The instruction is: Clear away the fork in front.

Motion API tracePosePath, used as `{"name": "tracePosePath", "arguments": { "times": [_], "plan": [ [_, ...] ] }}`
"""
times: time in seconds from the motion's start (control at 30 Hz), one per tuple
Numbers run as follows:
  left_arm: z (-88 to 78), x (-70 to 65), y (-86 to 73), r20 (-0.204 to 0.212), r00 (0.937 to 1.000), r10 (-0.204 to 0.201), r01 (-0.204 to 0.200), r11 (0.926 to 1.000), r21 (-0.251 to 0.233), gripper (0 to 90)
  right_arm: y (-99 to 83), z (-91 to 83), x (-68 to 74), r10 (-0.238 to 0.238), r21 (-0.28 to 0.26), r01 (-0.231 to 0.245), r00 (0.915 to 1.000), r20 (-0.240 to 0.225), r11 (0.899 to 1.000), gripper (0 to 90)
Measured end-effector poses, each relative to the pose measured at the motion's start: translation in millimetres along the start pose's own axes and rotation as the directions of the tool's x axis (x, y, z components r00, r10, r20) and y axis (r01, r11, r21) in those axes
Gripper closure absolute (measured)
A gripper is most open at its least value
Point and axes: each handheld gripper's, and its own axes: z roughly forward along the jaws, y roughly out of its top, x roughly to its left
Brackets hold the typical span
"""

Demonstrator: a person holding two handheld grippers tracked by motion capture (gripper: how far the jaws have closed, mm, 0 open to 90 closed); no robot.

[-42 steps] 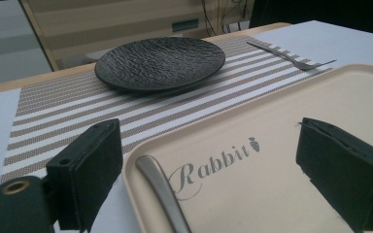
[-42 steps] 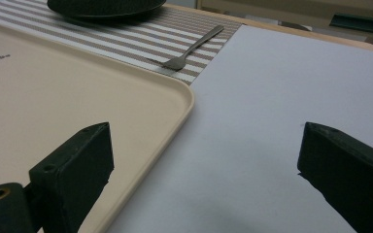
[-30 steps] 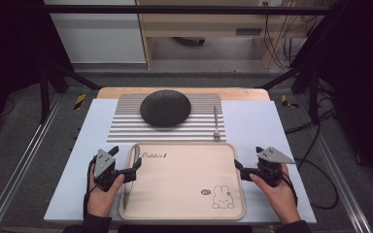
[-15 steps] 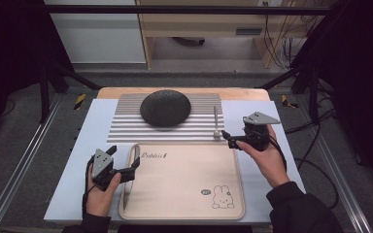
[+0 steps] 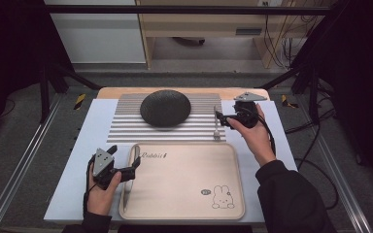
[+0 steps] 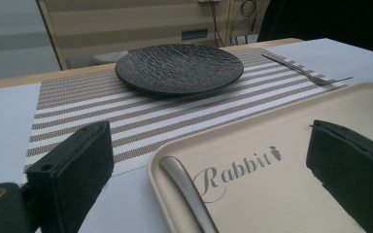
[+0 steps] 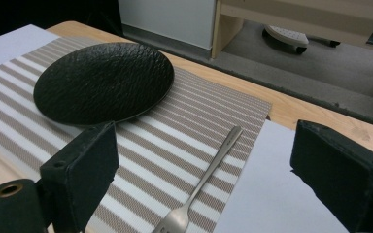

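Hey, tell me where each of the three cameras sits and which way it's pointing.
High view: above the near table edge, looking forward and down; both forearms, left hand-held gripper, right hand-held gripper.
Left gripper view: low by the tray, facing the plate; its open jaws show.
Right gripper view: over the striped mat, facing the fork; its open jaws show.
Shared by all: plate, fork, mat.

Table (image 5: 108,91): wooden top, covered by a pale blue sheet (image 5: 73,165). On the sheet: striped placemat (image 5: 126,126), just left of the right tool (image 5: 222,116); beige tray (image 5: 184,184), its left edge between the left tool's (image 5: 135,165) jaws.
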Motion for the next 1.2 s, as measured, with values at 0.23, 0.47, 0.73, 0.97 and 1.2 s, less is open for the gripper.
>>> {"name": "tracePosePath", "arguments": {
  "times": [0.23, 0.47, 0.73, 0.97, 1.2],
  "plan": [
    [1.2, 0.9, 0.6, -0.004, 1.0000, 0.001, -0.001, 0.9998, -0.019, 3.1, -0.9, 22.0, -4.4, 0.008, 0.034, -0.008, 0.9999, 0.007, 0.999, 13.8],
    [1.5, 0.7, 0.5, -0.007, 1.0000, 0.002, -0.002, 0.9998, -0.017, 2.8, -14.2, 42.4, -14.4, 0.050, 0.076, -0.051, 0.9986, 0.019, 0.996, 15.9],
    [1.8, 0.9, 0.4, -0.011, 0.9999, 0.005, -0.005, 0.9999, -0.015, 2.7, -25.5, 51.7, -21.8, 0.073, 0.113, -0.076, 0.9967, 0.035, 0.991, 19.7],
    [1.7, 1.7, 0.5, -0.013, 0.9999, 0.000, -0.001, 0.9998, -0.020, 2.7, -36.1, 57.8, -23.0, 0.081, 0.136, -0.085, 0.9961, 0.035, 0.987, 27.0],
    [1.6, 1.2, 0.6, -0.004, 1.0000, 0.001, -0.001, 0.9997, -0.022, 2.6, -47.4, 67.7, -19.9, 0.081, 0.186, -0.082, 0.9967, 0.011, 0.979, 30.9]
  ]
}}
